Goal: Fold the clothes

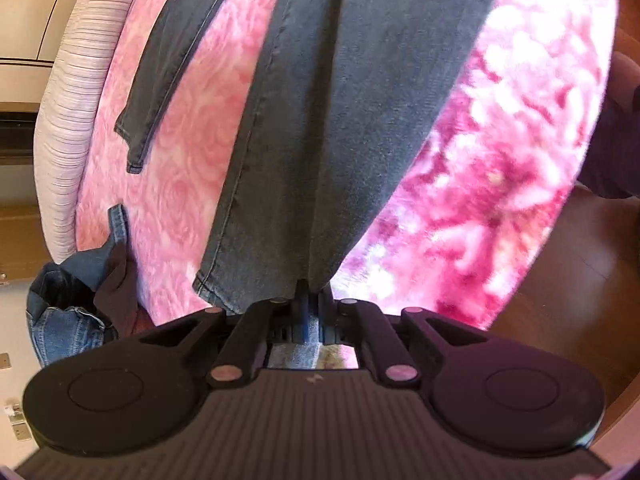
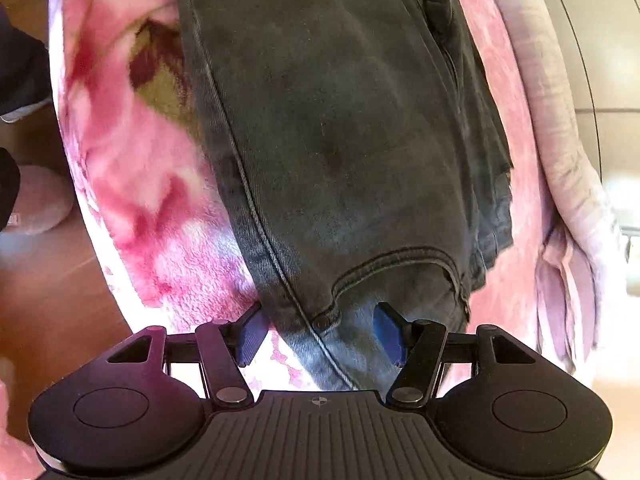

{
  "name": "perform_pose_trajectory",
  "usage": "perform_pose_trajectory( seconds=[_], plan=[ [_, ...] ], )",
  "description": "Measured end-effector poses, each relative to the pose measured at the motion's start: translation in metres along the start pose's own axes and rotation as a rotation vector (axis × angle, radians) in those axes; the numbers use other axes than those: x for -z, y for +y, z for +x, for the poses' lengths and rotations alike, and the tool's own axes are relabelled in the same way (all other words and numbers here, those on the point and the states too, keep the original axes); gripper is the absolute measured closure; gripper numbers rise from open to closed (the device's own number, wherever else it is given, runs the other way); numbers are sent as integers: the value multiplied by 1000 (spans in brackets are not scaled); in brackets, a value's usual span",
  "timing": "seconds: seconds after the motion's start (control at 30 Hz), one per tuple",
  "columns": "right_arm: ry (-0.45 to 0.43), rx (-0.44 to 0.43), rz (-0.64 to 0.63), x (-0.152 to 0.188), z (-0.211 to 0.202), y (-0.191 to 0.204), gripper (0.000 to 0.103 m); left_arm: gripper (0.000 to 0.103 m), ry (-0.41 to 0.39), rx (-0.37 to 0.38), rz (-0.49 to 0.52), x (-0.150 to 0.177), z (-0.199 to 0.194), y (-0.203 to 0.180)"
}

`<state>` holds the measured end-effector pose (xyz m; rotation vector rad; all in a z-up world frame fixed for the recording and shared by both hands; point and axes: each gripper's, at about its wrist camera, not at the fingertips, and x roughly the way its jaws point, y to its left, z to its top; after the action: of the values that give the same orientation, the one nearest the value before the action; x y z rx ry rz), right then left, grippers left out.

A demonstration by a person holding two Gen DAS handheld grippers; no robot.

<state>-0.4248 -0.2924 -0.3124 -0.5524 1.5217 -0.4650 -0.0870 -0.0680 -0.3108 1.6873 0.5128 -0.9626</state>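
Observation:
Dark grey jeans [image 1: 328, 112] lie stretched over a pink flowered blanket [image 1: 176, 168]. In the left wrist view one leg runs straight toward me and its hem sits between the fingers of my left gripper [image 1: 308, 300], which is shut on it. The other leg [image 1: 172, 52] lies apart at the upper left. In the right wrist view the waist end of the jeans [image 2: 340, 152] with a front pocket seam [image 2: 384, 264] fills the middle. My right gripper [image 2: 320, 328] is open, its blue pads [image 2: 252, 336] on either side of the waistband corner.
Blue denim clothes [image 1: 68, 312] are heaped at the bed's left end. A striped pale quilt [image 1: 68, 112] runs along the far edge of the bed. Brown wooden floor [image 1: 560, 280] lies beside the blanket. A person's dark sleeve [image 1: 616, 140] shows at the right rim.

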Motion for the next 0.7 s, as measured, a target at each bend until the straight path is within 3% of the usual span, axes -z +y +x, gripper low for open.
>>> perform_pose_trajectory(
  seconds=[0.03,0.07,0.33,0.53,0.6,0.7],
  plan=[
    [-12,-14,8,4,0,-2,56,100,2,-4,3,0,0,1],
    [-18,-37,24,7,0,-5,81,100,4,-8,6,-1,-1,1],
    [-64,-50,88,25,-25,-14,83,100,11,-17,-61,-1,-21,-9],
    [-19,-59,42,21,-19,-10,75,96,43,-20,-58,-2,-16,-16],
    [-8,-65,73,19,-26,-11,54,88,55,-25,-97,4,-24,-11],
    [-17,-80,175,17,-44,-18,41,84,78,-16,-214,17,-43,3]
  ],
)
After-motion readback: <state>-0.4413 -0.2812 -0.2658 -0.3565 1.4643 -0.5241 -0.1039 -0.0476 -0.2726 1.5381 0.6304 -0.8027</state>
